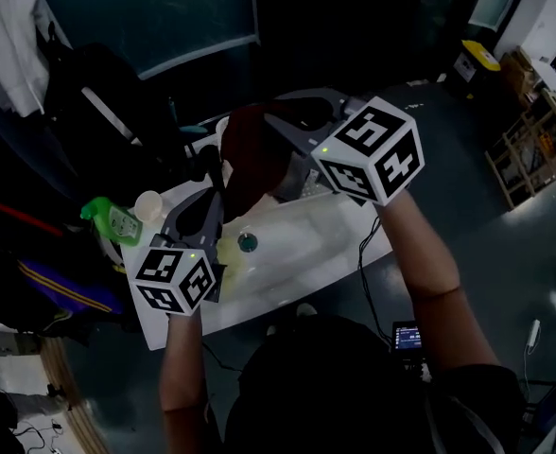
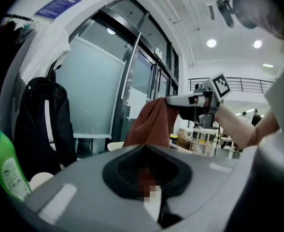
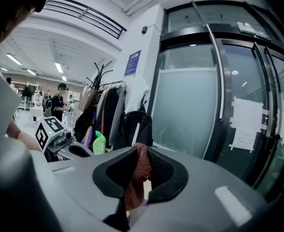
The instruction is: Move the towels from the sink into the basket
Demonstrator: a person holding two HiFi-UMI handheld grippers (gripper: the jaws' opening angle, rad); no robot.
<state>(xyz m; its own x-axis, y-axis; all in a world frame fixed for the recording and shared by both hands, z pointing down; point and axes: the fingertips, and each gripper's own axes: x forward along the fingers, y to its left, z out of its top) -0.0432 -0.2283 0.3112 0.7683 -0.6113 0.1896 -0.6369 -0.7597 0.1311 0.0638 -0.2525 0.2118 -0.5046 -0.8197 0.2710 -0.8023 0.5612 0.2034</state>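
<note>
A dark red towel (image 1: 250, 159) hangs in the air above the back of the white sink (image 1: 302, 244). My right gripper (image 1: 270, 121) is shut on its upper edge; in the right gripper view the cloth (image 3: 134, 192) is bunched between the closed jaws (image 3: 142, 154). In the left gripper view the towel (image 2: 151, 124) drapes down from the right gripper (image 2: 170, 100). My left gripper (image 1: 214, 176) sits at the towel's left edge, jaws closed (image 2: 144, 170) with a strip of red cloth between them. No basket is in view.
A green bottle (image 1: 108, 218) and a white cup (image 1: 148, 203) stand at the sink unit's left end. The drain (image 1: 248, 243) shows in the basin. Dark coats (image 3: 132, 124) hang on a rack by glass doors (image 2: 93, 95). A cable (image 1: 363, 263) trails off the front right.
</note>
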